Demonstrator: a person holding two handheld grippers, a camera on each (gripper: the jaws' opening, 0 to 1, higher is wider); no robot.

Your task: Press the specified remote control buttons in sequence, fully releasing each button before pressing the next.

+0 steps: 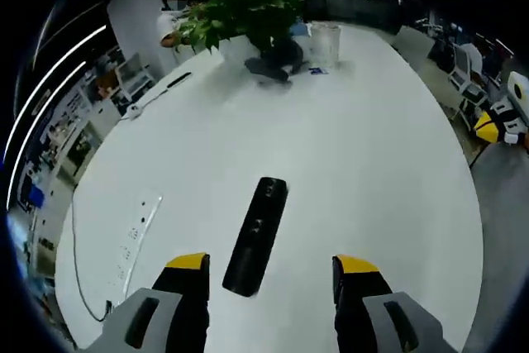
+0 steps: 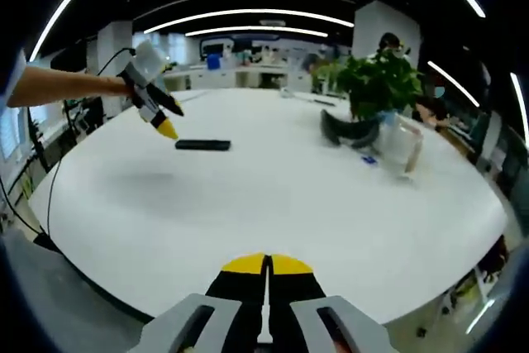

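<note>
Spreading wide: the white bench runs oval across the room, mostly bare, with open room on every side of the remote.
Far end: a potted plant and a clear container stand well apart from the work, out of the way.
Near edge: a white power strip with its cable lies beside the rim, left of the remote.
Left hand-held gripper: jaws spread wide with nothing between them, hovering just above the remote's near end, I'd judge lining up a press.
Right hand-held gripper: jaws pressed together, empty, held back off the bench edge, probably so the remote stays in view.
Remote control: black, lying flat and lengthwise, buttons up.
</note>
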